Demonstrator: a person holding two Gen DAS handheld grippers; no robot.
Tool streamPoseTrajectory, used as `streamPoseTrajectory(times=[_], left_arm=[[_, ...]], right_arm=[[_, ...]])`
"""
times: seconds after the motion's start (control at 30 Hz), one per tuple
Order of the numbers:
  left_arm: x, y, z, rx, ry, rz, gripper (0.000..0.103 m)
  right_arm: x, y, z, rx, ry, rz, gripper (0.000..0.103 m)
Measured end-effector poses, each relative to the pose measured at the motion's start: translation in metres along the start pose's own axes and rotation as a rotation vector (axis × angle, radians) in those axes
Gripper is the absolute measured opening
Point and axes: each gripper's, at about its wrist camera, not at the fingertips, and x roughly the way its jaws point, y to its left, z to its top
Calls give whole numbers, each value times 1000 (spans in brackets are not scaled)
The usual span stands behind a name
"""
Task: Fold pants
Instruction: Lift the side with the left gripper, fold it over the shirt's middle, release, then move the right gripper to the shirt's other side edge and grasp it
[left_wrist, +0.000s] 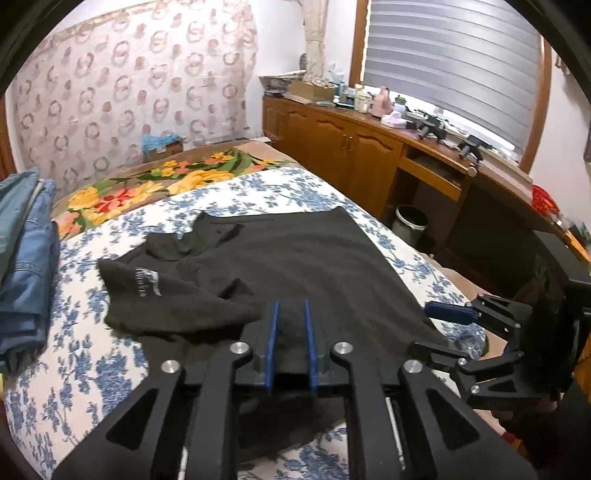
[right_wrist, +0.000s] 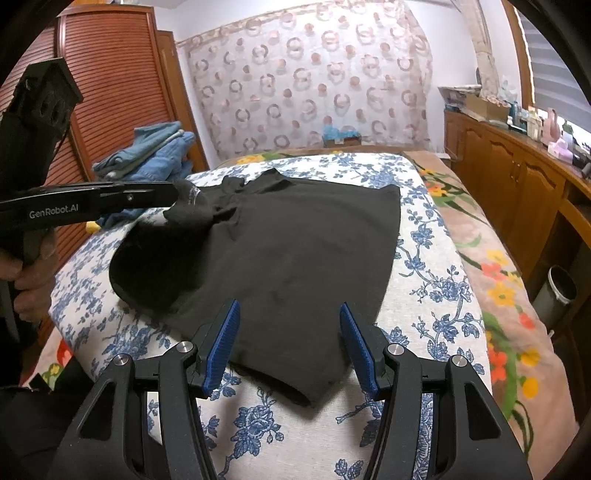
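Over the black pants (right_wrist: 295, 258), right hand-held gripper (right_wrist: 290, 332) wide, empty; left hand-held gripper (left_wrist: 291, 314) narrow, empty.

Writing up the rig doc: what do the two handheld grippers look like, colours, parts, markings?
Both are matte black plastic. The left gripper and right gripper have cut-out linkage arms with silver round pivot pins and blue ribbed finger pads. Seen side-on in the right wrist view, the left one carries white "GenRobot.AI" lettering and a black pistol-style handle. No cables visible.

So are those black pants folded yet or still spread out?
Partly folded: the pants lie mostly flat on the bed, with one end doubled back over near the left claw.
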Motion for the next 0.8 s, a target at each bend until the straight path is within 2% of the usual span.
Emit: streamPoseTrajectory(times=[0.03,0.13,0.17,0.23,0.3,0.63,0.8], left_arm=[[-2,2,-1,-5,-7,1,25],[-11,8,-3,-13,-29,9,40],[-12,9,-4,-12,-33,14,42],[-15,13,-7,-11,-40,26,53],[-16,20,-11,-25,-43,32,57],[-16,48,-35,-80,-19,80,58],[-19,58,-48,-92,-8,101,58]], right_arm=[[-1,-1,0,-3,-1,0,58],[1,0,0,-5,1,3,58],[2,0,0,-6,3,5,58],[4,3,2,-6,4,9,57],[6,5,3,-9,5,11,57],[19,24,15,-19,9,47,57],[28,37,21,-28,11,75,51]])
